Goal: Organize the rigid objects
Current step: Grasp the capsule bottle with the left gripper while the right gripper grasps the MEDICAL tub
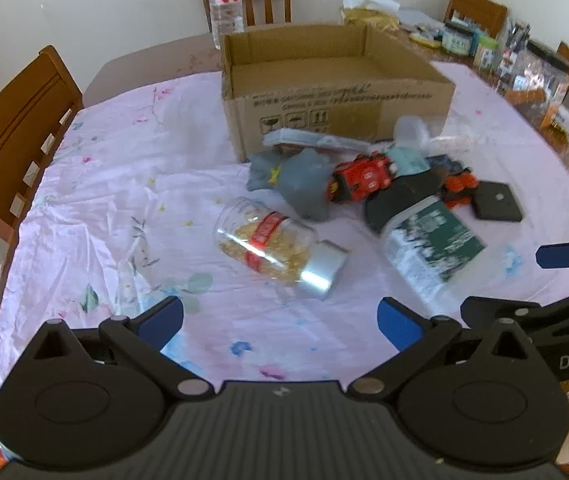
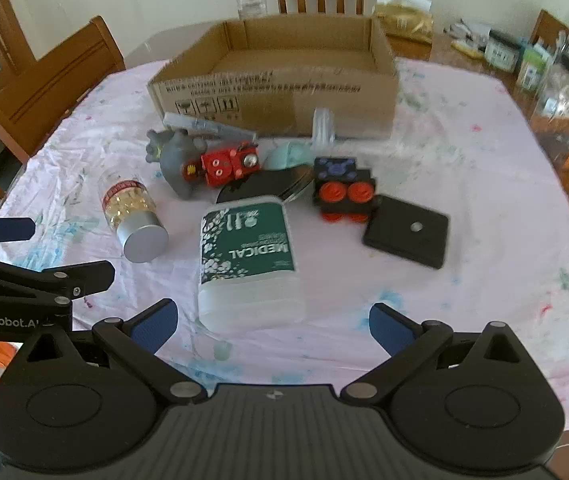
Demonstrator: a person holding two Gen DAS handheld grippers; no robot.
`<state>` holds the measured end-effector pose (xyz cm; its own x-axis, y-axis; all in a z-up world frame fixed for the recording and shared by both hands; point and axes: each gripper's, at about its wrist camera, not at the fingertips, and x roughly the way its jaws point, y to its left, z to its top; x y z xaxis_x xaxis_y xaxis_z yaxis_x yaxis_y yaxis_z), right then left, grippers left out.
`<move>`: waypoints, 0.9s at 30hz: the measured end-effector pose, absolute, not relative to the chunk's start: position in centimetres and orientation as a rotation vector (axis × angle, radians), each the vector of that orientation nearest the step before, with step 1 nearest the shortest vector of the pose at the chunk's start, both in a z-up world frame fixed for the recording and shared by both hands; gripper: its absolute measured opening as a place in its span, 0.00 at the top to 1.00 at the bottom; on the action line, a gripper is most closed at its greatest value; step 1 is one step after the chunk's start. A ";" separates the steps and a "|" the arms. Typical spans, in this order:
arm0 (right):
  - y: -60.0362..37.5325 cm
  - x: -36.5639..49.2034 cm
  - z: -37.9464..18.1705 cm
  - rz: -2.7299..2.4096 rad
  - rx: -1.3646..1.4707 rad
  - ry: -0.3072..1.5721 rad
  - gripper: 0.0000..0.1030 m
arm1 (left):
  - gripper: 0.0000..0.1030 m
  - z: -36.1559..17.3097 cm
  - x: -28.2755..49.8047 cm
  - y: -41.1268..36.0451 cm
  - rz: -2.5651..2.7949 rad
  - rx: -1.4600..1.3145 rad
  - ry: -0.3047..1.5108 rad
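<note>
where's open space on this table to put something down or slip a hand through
Bare cloth lies left of the cardboard box and the glass jar, toward the wooden chair. Another free patch sits right of the black square pad. The box looks empty inside. It is crowded between the box front and the medical bottle, where toys are piled touching.

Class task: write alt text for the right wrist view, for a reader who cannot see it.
The open right gripper hovers before a lying plastic bottle labelled MEDICAL. Beyond lie a capped glass jar, toys and a black square pad, before an open cardboard box.
</note>
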<state>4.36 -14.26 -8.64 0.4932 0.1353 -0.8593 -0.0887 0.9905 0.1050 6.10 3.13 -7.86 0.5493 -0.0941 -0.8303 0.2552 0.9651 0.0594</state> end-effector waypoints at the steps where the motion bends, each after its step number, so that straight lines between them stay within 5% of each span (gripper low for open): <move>1: -14.0 4.6 -9.1 0.129 0.054 1.056 0.00 | 0.01 -8.1 6.4 3.3 -0.209 0.193 0.969; 27: -20.5 5.1 -11.9 -0.178 0.162 1.118 0.00 | 0.00 -13.1 10.2 4.4 -0.408 0.242 1.057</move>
<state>5.05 -20.45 -11.90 0.4263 -0.0605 -0.9025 0.2228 0.9740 0.0400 10.20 4.40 -13.08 0.4270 -0.2084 -0.8799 0.4371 0.8994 -0.0009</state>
